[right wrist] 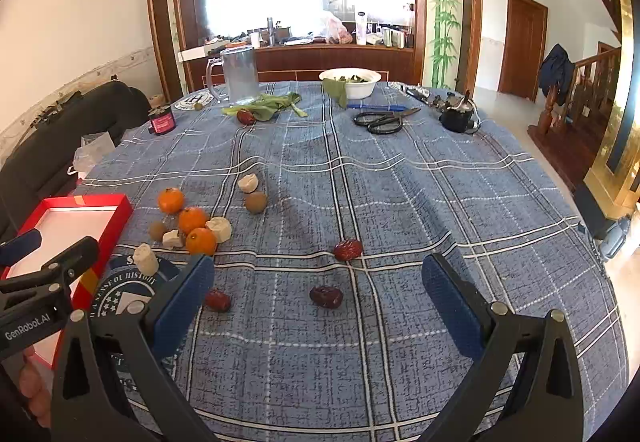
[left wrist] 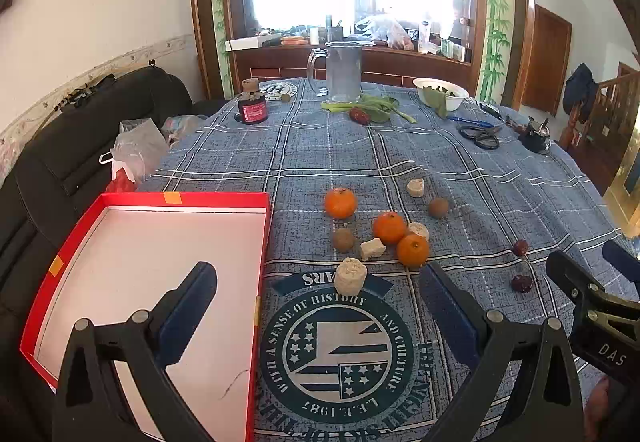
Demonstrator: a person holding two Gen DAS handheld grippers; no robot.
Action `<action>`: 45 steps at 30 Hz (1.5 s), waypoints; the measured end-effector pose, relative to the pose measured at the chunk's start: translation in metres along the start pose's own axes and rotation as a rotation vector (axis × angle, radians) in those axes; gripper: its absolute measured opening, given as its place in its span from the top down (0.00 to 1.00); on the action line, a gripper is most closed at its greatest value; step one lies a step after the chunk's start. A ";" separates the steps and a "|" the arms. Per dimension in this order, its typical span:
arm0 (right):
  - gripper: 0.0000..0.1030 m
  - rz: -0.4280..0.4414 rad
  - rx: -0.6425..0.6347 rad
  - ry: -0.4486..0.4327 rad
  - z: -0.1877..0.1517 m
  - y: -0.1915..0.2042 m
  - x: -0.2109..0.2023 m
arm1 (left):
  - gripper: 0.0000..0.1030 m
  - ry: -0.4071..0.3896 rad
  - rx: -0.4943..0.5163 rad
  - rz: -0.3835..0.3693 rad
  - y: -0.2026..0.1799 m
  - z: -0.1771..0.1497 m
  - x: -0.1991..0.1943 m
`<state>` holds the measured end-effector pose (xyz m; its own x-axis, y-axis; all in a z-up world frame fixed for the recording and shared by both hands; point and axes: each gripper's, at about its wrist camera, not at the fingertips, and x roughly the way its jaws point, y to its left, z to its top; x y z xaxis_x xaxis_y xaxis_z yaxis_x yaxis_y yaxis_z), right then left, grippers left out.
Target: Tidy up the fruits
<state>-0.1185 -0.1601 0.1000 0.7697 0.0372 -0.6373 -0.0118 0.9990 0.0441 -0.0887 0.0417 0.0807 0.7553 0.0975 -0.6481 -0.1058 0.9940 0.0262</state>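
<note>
Waiting over scattered fruit, both tools are held wide open and empty above the surface (right wrist: 400,202).

A shallow red box (left wrist: 256,282), smooth and white inside, is set at the left edge, presumably as the collecting tray. Beside it, three glossy round oranges (left wrist: 389,228) are clustered among pale crumbly blocks (left wrist: 350,276) and dull brown fruits (left wrist: 343,240). Wrinkled dark-red dates (right wrist: 326,297) are strewn nearer the right tool (right wrist: 318,298); the left tool (left wrist: 318,294) is poised between box and cluster.
</note>
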 end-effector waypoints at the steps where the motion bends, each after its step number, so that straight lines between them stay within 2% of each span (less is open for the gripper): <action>1: 0.00 0.001 0.003 0.000 -0.001 -0.001 -0.001 | 0.02 0.000 -0.001 0.002 0.001 -0.001 0.000; 21: 0.00 0.021 0.006 0.024 -0.008 -0.003 0.001 | 0.02 0.013 0.004 0.019 0.007 -0.006 0.004; 28: 0.00 0.112 -0.136 0.131 -0.024 0.028 0.018 | 0.02 -0.021 0.045 0.132 0.042 -0.019 -0.008; 32: 0.01 0.149 -0.191 0.147 -0.025 0.051 0.028 | 0.02 -0.023 0.060 0.178 0.058 -0.024 -0.014; 34: 0.05 0.157 -0.218 0.157 -0.022 0.061 0.035 | 0.02 -0.018 0.067 0.167 0.061 -0.024 -0.015; 36: 0.18 0.170 -0.233 0.186 -0.019 0.068 0.044 | 0.02 -0.012 0.068 0.154 0.062 -0.022 -0.014; 37: 0.21 0.186 -0.233 0.212 -0.019 0.070 0.051 | 0.02 -0.012 0.069 0.150 0.061 -0.021 -0.013; 39: 0.37 0.193 -0.227 0.257 -0.019 0.070 0.066 | 0.02 -0.009 0.076 0.148 0.059 -0.020 -0.010; 41: 0.47 0.205 -0.223 0.318 -0.022 0.069 0.079 | 0.02 -0.003 0.082 0.142 0.055 -0.020 -0.008; 45: 0.55 0.225 -0.239 0.300 -0.024 0.068 0.075 | 0.02 0.004 0.102 0.136 0.049 -0.022 -0.006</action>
<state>-0.0764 -0.0888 0.0369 0.5125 0.2248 -0.8287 -0.3322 0.9419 0.0500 -0.1124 0.0884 0.0692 0.7359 0.2316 -0.6363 -0.1408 0.9715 0.1908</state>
